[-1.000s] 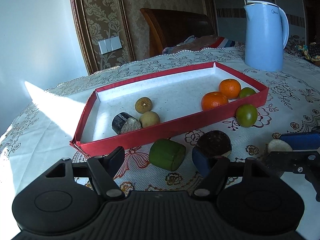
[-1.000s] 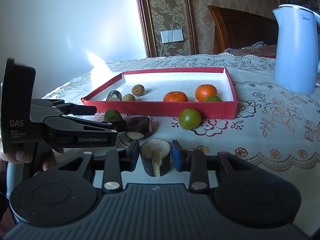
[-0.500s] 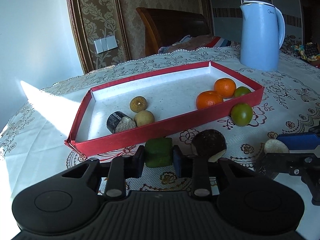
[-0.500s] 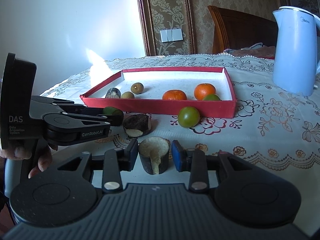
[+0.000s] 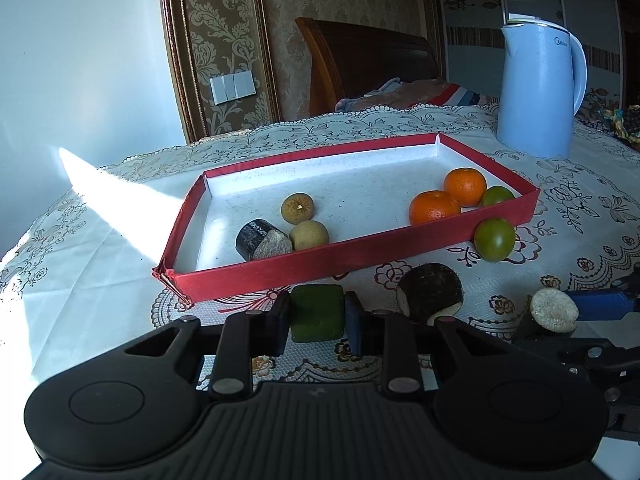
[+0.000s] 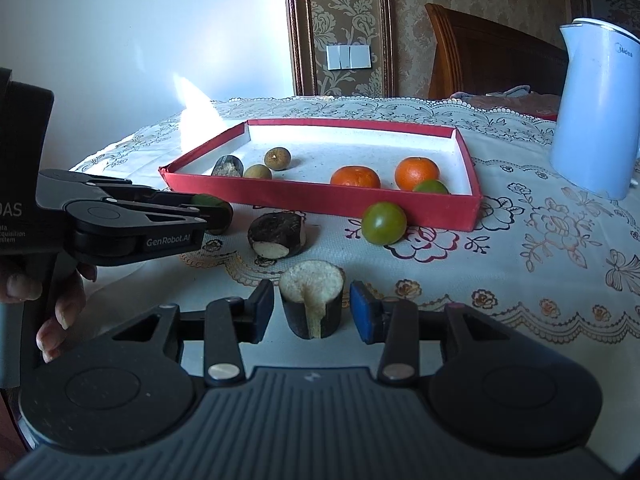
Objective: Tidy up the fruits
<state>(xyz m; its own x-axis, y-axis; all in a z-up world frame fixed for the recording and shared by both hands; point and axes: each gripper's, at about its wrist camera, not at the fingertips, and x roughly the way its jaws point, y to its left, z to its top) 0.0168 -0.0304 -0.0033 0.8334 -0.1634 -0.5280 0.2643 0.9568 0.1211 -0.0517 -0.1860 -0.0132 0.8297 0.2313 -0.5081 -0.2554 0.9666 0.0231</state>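
In the left wrist view a red tray (image 5: 400, 248) and a dark cut chunk (image 5: 430, 292) flank the left gripper (image 5: 317, 317), clamped on a green chunk (image 5: 316, 312), while in the right wrist view the right gripper (image 6: 312, 306) stands narrowly parted around an upright pale-topped chunk (image 6: 312, 296), with slim gaps.

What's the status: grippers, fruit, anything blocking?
Left gripper shut on green chunk. Right gripper open around pale-topped stump. Dark cut piece lies before red tray.
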